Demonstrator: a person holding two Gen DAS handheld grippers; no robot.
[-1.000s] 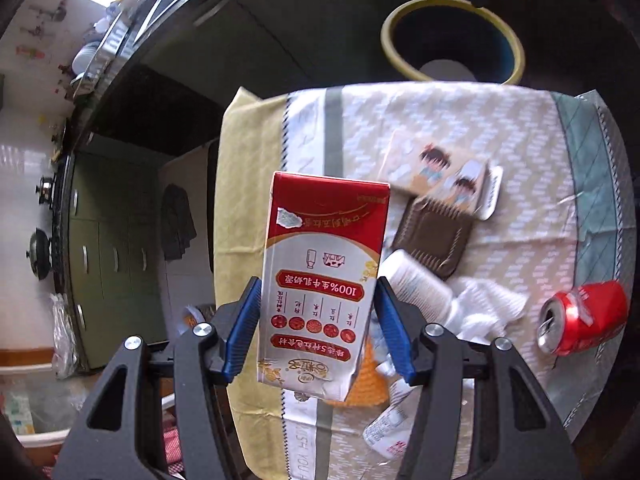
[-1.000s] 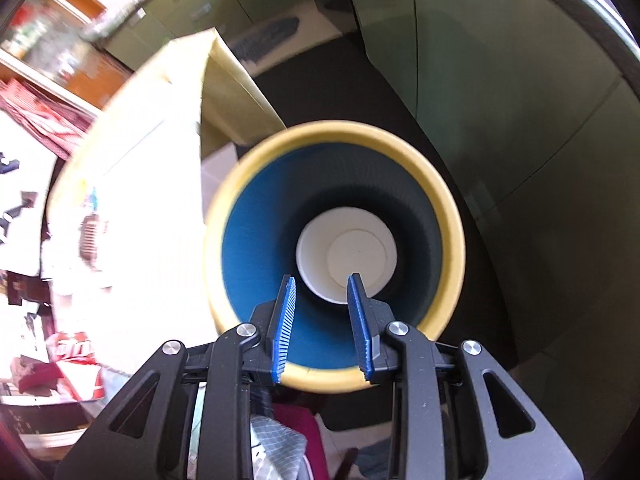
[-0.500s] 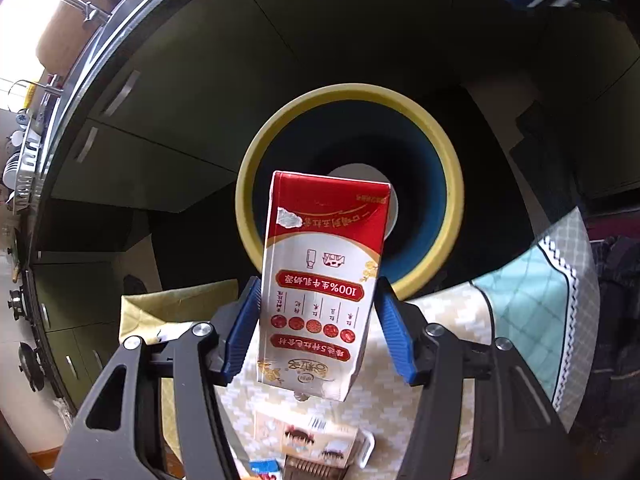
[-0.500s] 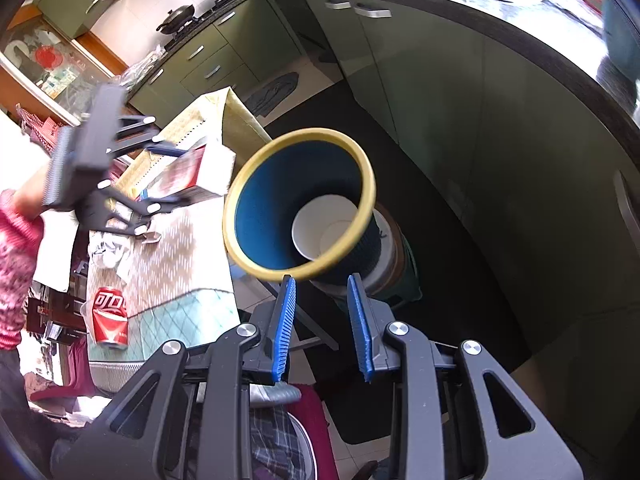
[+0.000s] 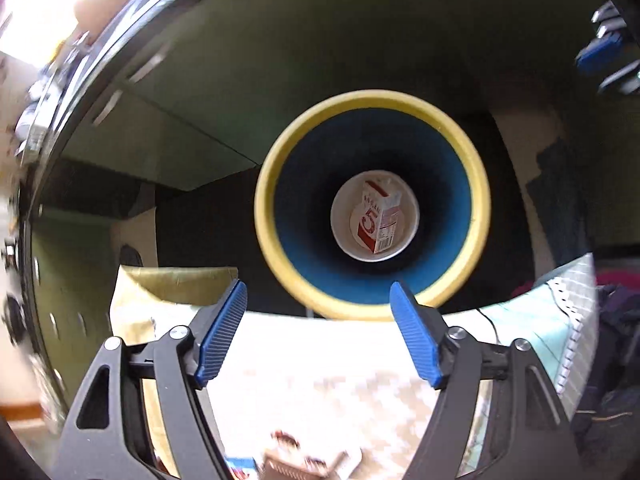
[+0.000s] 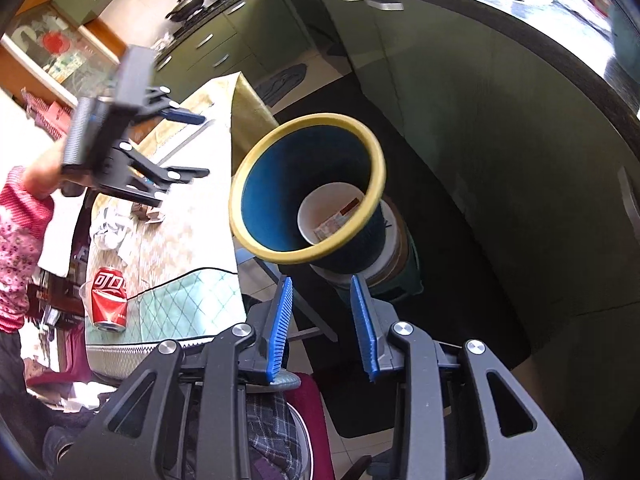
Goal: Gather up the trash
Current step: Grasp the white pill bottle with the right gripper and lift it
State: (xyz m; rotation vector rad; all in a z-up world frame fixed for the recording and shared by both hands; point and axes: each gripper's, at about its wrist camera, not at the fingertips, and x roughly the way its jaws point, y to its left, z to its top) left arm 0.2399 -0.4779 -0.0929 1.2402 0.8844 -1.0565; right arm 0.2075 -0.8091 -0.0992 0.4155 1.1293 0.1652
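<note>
A blue bin with a yellow rim [image 5: 276, 208] stands beside the table, also in the right wrist view [image 6: 256, 196]. A red and white milk carton [image 5: 378, 220] lies on its white bottom; part of it shows in the right wrist view [image 6: 340, 216]. My left gripper [image 5: 318, 334] is open and empty, above the table edge, facing the bin mouth; it shows in the right wrist view [image 6: 192, 144] too. My right gripper [image 6: 322, 328] is open and empty, below the bin. A red soda can [image 6: 109, 300] and crumpled white tissue [image 6: 110, 228] lie on the table.
The table has a patterned cloth [image 6: 188, 240] with a yellow corner [image 5: 136, 300]. Dark green kitchen cabinets [image 6: 460, 80] stand behind the bin. A brown wrapper [image 6: 148, 212] lies near the tissue. A plaid cloth and maroon seat [image 6: 280, 432] sit under my right gripper.
My left gripper opened and let go of the milk carton, which now lies at the bottom of the bin. My right gripper has drawn back from the bin.
</note>
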